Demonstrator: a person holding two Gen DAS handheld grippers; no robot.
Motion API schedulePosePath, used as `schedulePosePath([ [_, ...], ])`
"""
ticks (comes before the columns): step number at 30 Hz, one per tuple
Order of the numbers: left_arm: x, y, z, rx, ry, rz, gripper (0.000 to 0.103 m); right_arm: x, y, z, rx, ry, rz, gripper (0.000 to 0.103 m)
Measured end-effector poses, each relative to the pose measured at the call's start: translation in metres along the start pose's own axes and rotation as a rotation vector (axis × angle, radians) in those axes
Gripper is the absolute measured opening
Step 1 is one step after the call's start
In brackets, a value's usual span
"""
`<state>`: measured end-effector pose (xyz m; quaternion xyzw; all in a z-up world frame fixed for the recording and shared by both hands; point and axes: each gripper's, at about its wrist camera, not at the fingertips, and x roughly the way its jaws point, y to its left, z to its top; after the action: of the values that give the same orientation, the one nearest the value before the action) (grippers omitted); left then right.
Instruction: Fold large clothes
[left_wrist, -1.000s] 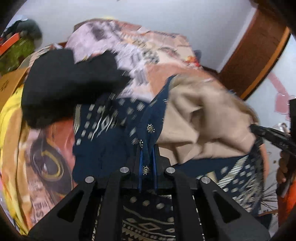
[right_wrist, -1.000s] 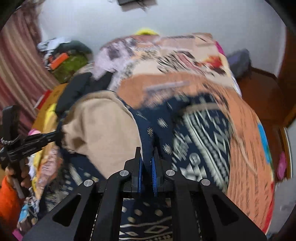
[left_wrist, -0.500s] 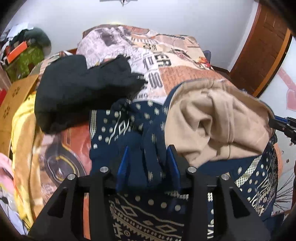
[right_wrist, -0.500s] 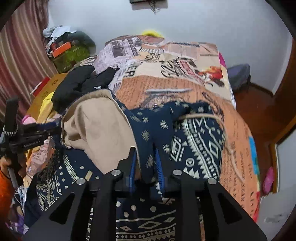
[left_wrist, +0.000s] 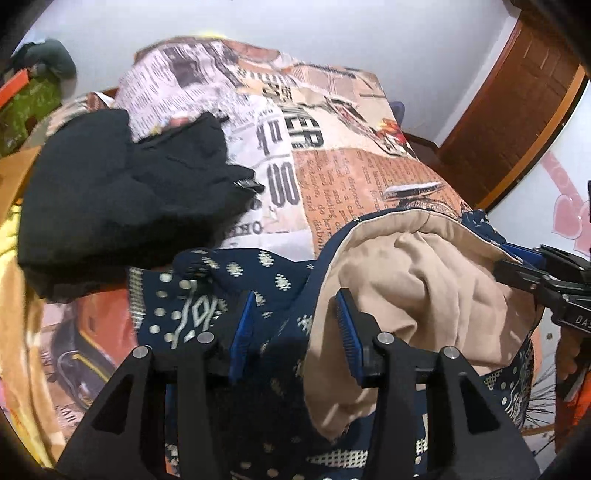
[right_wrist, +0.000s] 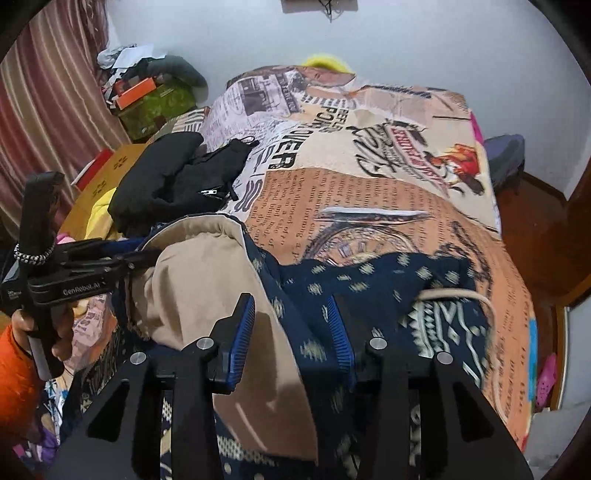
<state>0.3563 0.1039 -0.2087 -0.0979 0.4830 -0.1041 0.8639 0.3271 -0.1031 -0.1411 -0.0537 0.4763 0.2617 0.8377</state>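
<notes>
Garment (left_wrist: 424, 280): navy print outer with tan lining, lying heaped on the bed (left_wrist: 351, 177), lining side turned up in a fold across the middle; the same piece shows in the right wrist view (right_wrist: 369, 280). Judgement: soft, limp, bulky and lined, so moderately heavy for cloth. It'll sag and drag instead of holding shape, and the lining may slide against the outer layer. A pale cord (right_wrist: 458, 293) trails on the right side and could snag. Best hold looks like the bound navy edge or the corners, both layers pinched together, not the loose tan middle. Left hand-held gripper (left_wrist: 295, 325): jaws parted, not clamping; navy edge sits between the blue pads, no pad pressing on it. Right hand-held gripper (right_wrist: 291, 328): jaws opening, cloth between them but loose, nothing held. So the fold is laid down and let go; next grip needs a fresh edge. Black jacket (left_wrist: 125, 199) lies separate, up the bed on the left, just touching the navy cloth, zip pull visible. Readable text: "GenRobot.AI" on the left gripper's body as seen from the right wrist view; "00" and part-word "ER" on the bedspread print; "DAS…" cut off on the other gripper's side; small print on the orange patch too fine to read.
</notes>
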Motion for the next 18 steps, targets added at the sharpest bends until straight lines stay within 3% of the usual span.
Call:
schedulePosePath([
  [7,0.017,-0.006,0.004,0.009,0.034,-0.05,0.043,0.02,-0.003,0.004,0.032,0.065,0.075,0.037],
  [10,0.014,-0.01,0.004,0.022,0.025,-0.06,0.031,0.016,-0.001,0.005,0.029,0.057,0.093,0.029],
  [12,0.009,-0.013,0.003,0.03,0.022,-0.065,0.019,0.012,0.001,0.005,0.021,0.059,0.102,0.016],
  [14,0.002,-0.017,0.002,0.042,0.008,-0.069,0.011,0.004,0.004,0.004,0.015,0.04,0.102,0.013],
  [18,-0.021,-0.028,-0.003,0.078,-0.041,-0.06,0.01,-0.016,0.015,0.0,-0.012,0.005,0.102,0.01],
])
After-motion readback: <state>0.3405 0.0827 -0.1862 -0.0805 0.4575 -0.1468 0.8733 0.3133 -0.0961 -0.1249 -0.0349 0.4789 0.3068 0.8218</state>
